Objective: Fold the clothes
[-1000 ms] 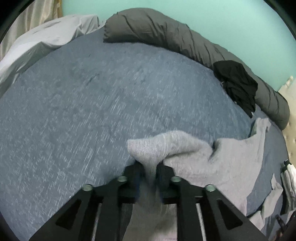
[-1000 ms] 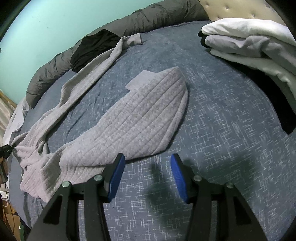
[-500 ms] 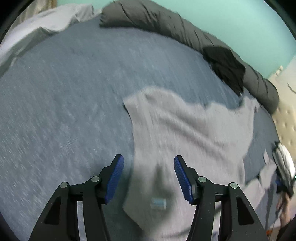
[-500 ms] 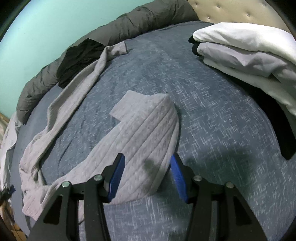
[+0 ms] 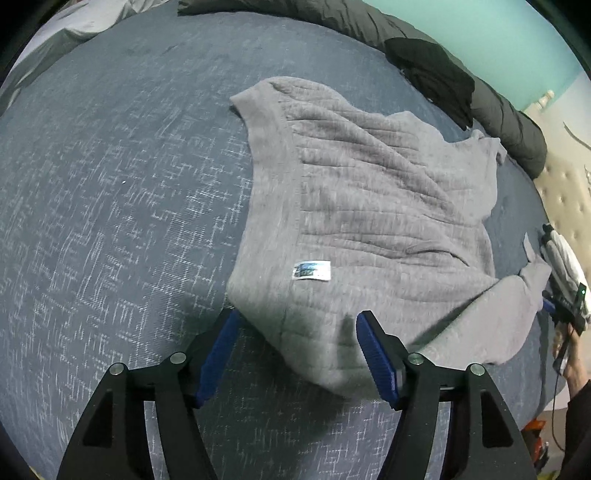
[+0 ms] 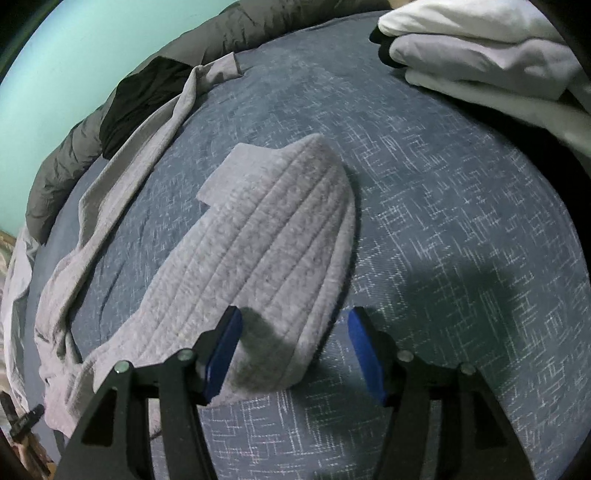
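Observation:
A grey quilted sweater [image 5: 373, 206] lies spread on the blue bed cover [image 5: 110, 192], with a small white label [image 5: 312, 270] showing. My left gripper [image 5: 295, 354] is open and empty, its blue pads on either side of the sweater's near hem. In the right wrist view one sleeve [image 6: 266, 258] lies flat with its cuff pointing away, and the other sleeve [image 6: 147, 136] trails toward the back. My right gripper [image 6: 291, 354] is open and empty, straddling the near end of the flat sleeve.
A dark grey rolled duvet [image 5: 509, 122] with a black garment [image 5: 432, 74] on it runs along the teal wall. A stack of folded white clothes [image 6: 480, 55] sits at the right. Light grey bedding [image 5: 74, 26] lies at the far left.
My left gripper has let go of the sweater, opened and pulled back, and the sweater now lies flat. My right gripper has moved forward over the sleeve.

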